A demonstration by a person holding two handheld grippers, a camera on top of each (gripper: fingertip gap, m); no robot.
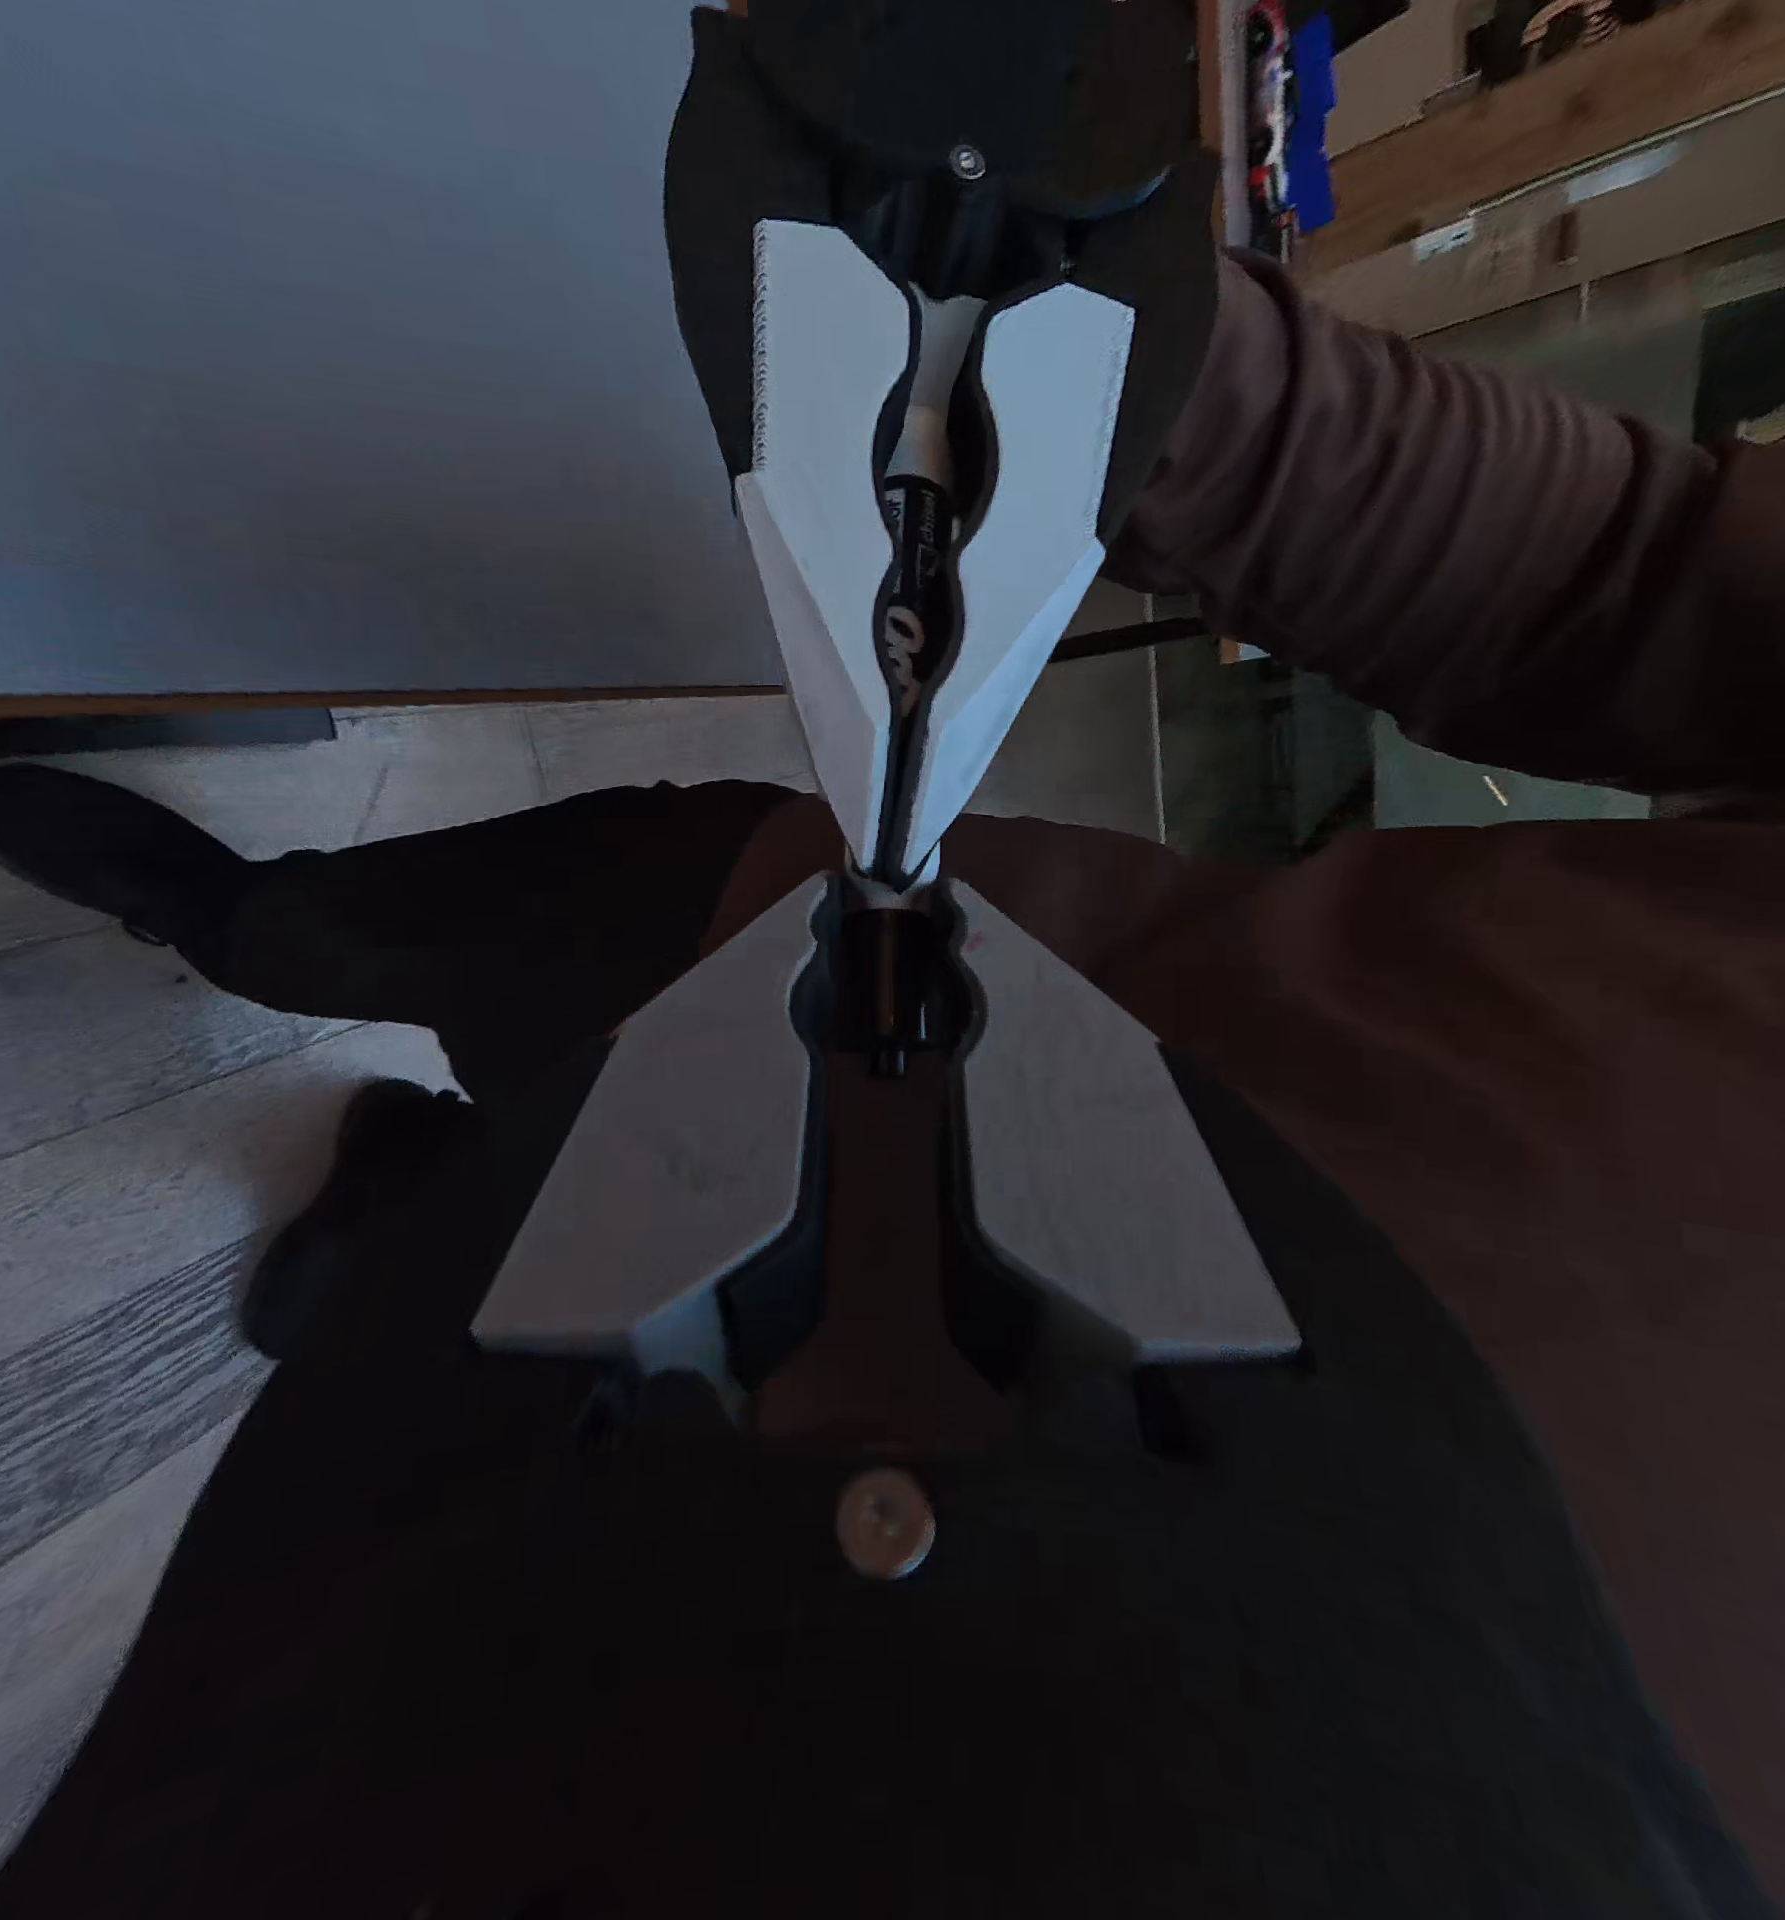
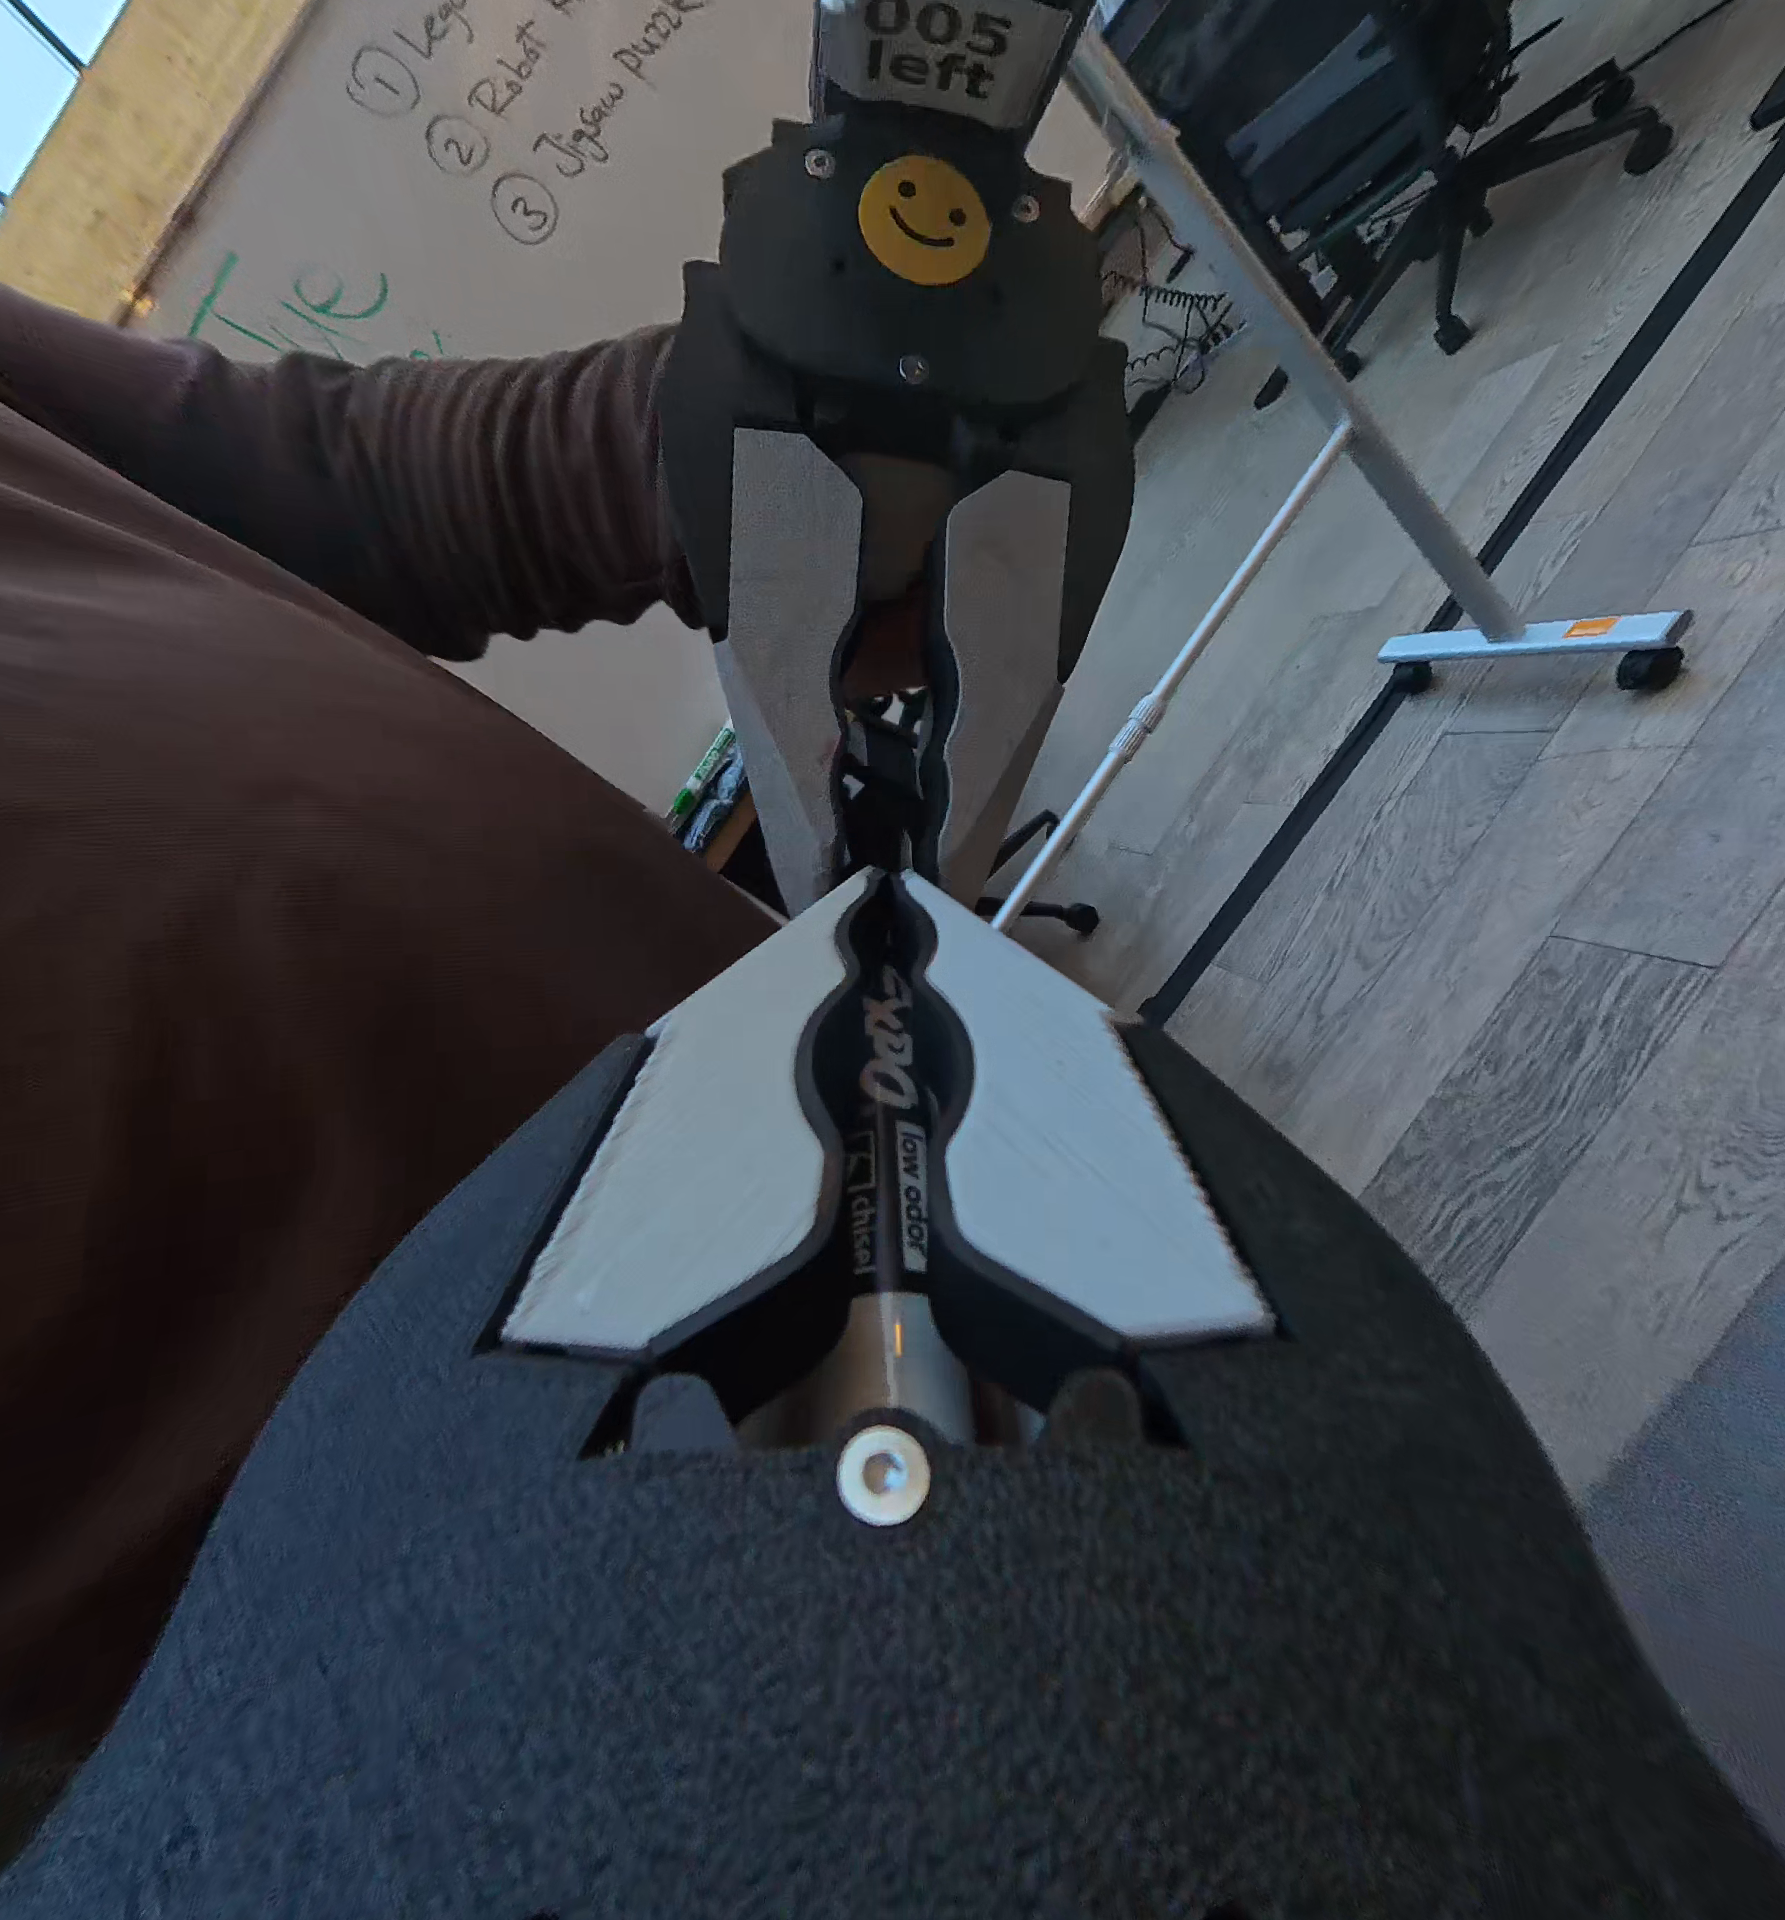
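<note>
So the two grippers sit nose to nose, and the black-and-white dry-erase marker (image 2: 883,1132) runs straight along the line between them, long axis matching both sets of fingers.

The right gripper (image 2: 890,899) with white wedge fingers and black wavy pads is closed tight on the marker's barrel; the grey butt end points back toward that camera, and the other end goes away into the opposite gripper.

The left gripper (image 1: 893,914) is nearly closed round the marker's black cap (image 1: 886,992), so it's clamped on that end.

The barrel is black with white printing and a pale grey tail section.

All of this hangs in mid-air in front of a person's brown ribbed sweater (image 1: 1439,540). Below is grey wood-plank floor (image 2: 1490,987), well apart from the tips. A white table leg on castors (image 2: 1522,644) stands off to the side, with office chairs (image 2: 1439,177) behind it.
</note>
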